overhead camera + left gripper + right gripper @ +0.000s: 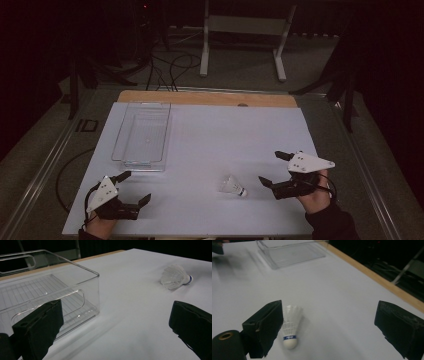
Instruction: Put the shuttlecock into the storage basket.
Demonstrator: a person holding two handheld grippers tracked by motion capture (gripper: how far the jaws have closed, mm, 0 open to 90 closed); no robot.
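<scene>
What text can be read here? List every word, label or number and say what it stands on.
Shuttlecock: its blue band carries small white lettering, too blurred to read.
Clear plastic bin: no lettering to be seen.
White table: no lettering to be seen.
Nothing else in these views bears readable text.

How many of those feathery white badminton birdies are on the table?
1. The shuttlecock lies on its side on the white table, just beside the right gripper.
</scene>
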